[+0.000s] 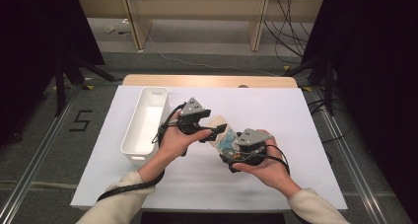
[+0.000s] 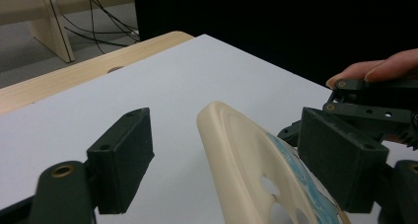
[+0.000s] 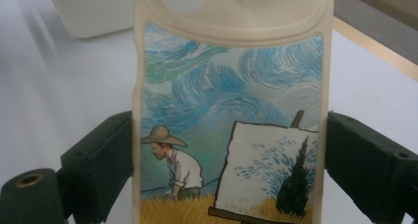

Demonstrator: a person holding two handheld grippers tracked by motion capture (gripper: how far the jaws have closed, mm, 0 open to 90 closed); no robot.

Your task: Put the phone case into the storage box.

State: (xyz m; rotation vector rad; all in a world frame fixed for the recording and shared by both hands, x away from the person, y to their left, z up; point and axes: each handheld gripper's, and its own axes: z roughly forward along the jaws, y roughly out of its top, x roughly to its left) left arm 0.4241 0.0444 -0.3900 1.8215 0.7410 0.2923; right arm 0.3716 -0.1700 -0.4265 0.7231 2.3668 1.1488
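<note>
Two hand-held grippers meet over one phone case (image 1: 220, 133) above the middle of a white table (image 1: 296, 135), a handover caught midway. The right gripper (image 3: 226, 160) is clamped on the case's long edges, its black pads pressing either side of the printed back, and holds it tilted up off the surface. From nine o'clock of the case in the high view, the left gripper (image 1: 213, 130) reaches in; its jaws straddle the case's camera end without pressing, one pad (image 2: 121, 165) well clear of the rim, the other (image 2: 340, 157) close beside the printed face.

The step in hand looks like passing the case from one gripper to the other. The next move probably calls for the left jaws to pinch the top end squarely before the right lets go, as the smooth, rounded rim could slip.

The case is cream, soft-looking plastic with a raised border, round camera cut-outs and a glossy painted scene of swirling blue sky. At ten o'clock stands a white oblong plastic bin (image 1: 144, 125).
</note>
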